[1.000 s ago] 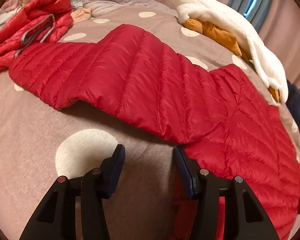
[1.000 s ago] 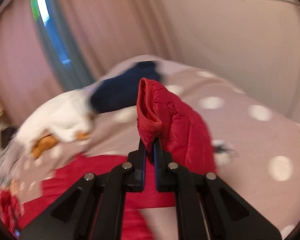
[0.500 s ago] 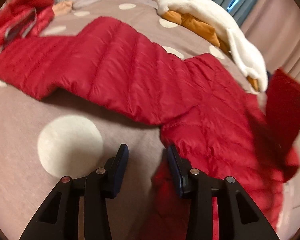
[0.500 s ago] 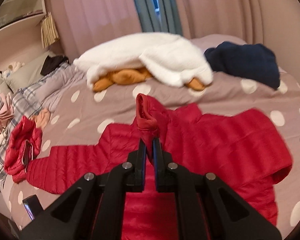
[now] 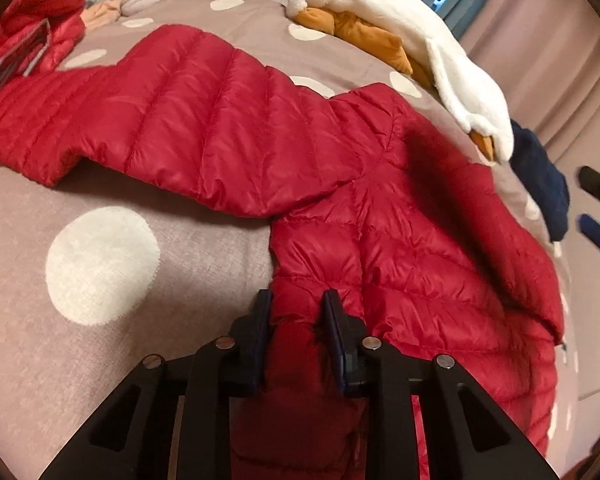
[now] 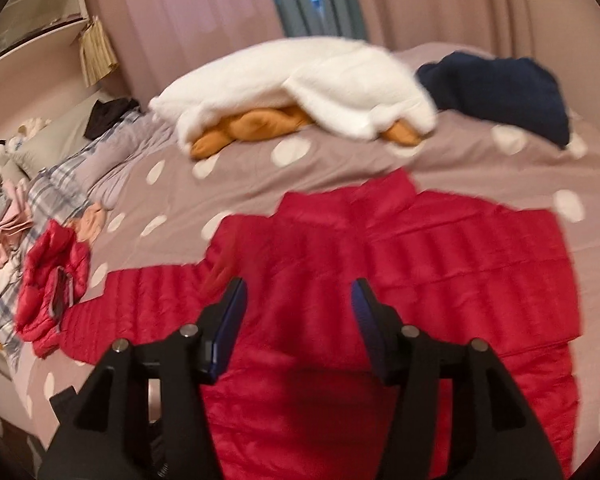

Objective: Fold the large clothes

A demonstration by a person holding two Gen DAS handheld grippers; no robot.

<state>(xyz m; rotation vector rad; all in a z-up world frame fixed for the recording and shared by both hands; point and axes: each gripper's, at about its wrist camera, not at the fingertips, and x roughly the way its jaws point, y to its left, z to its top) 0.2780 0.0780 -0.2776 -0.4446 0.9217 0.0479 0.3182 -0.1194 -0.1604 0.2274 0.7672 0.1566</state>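
Observation:
A red quilted down jacket (image 5: 380, 216) lies spread on the dotted bedspread, one sleeve (image 5: 148, 112) stretched out to the left. It also shows in the right wrist view (image 6: 400, 272), with the other sleeve folded across its body. My left gripper (image 5: 296, 312) is shut on the jacket's side edge below the armpit. My right gripper (image 6: 298, 304) is open and empty, hovering above the jacket's middle; its fingers (image 5: 598, 236) show at the right edge of the left wrist view.
A white fleece over an orange garment (image 6: 300, 88) lies at the far side, a navy garment (image 6: 500, 88) beside it. A second red jacket (image 6: 54, 276) is bunched at the left. Folded clothes and pillows (image 6: 8, 216) lie further left. Curtains hang behind the bed.
My right gripper has opened and let go of the red sleeve, which now lies on the jacket. My left gripper has moved right and closed on the jacket's side edge.

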